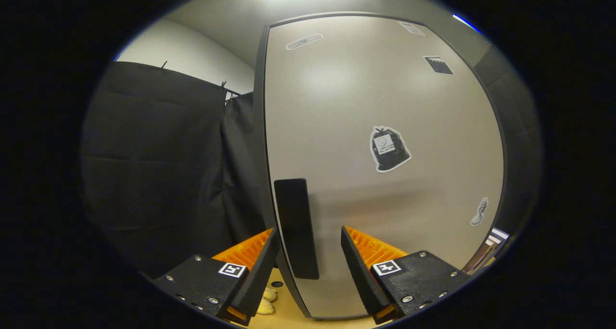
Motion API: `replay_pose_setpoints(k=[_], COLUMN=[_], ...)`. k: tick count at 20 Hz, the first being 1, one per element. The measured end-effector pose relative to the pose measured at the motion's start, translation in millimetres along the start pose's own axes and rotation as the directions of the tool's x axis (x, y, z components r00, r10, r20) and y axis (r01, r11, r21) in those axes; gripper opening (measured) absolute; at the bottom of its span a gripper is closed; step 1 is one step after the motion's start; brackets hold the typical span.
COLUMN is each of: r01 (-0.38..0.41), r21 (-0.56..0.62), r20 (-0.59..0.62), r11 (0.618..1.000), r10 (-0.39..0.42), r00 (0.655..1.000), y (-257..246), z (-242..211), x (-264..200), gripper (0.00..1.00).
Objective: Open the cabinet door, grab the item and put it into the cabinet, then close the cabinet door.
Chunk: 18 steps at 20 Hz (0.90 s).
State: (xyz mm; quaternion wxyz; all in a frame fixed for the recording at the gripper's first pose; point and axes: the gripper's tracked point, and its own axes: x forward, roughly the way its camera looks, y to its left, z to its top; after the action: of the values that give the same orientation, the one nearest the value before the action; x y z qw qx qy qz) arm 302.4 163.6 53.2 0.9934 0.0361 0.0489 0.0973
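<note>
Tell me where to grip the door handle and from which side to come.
Grip the handle, a dark upright bar near the cabinet door's edge, at its middle, coming straight on, one finger each side. The gripper is open, and the bar already stands between its fingers, nearer one of them.

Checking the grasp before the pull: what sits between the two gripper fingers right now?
In the gripper view, the door's dark handle stands in the gap of the open gripper, nearer the left finger, neither clearly pressing it.

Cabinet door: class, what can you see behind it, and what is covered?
The cabinet door is shut, so the inside is hidden. Black cloth hangs beside it. The hand-held gripper is open, its fingers either side of the dark handle, not pressing it.
</note>
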Motion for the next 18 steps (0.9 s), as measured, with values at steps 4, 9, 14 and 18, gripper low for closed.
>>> replay_pose_setpoints(k=[4,9,14,18], r01=[-0.005,0.041,0.043,0.024], r21=[-0.03,-0.055,-0.049,-0.043], r20=[-0.017,-0.03,-0.064,-0.058], r11=[1.0,0.998,0.998,0.999], r10=[0.004,-0.043,-0.046,-0.026], r00=[1.0,0.999,0.997,0.998], y=[12,4,4,2], z=[-1,-2,-4,-4], x=[12,13,9,3], gripper=[0.61,0.33,0.24,0.24])
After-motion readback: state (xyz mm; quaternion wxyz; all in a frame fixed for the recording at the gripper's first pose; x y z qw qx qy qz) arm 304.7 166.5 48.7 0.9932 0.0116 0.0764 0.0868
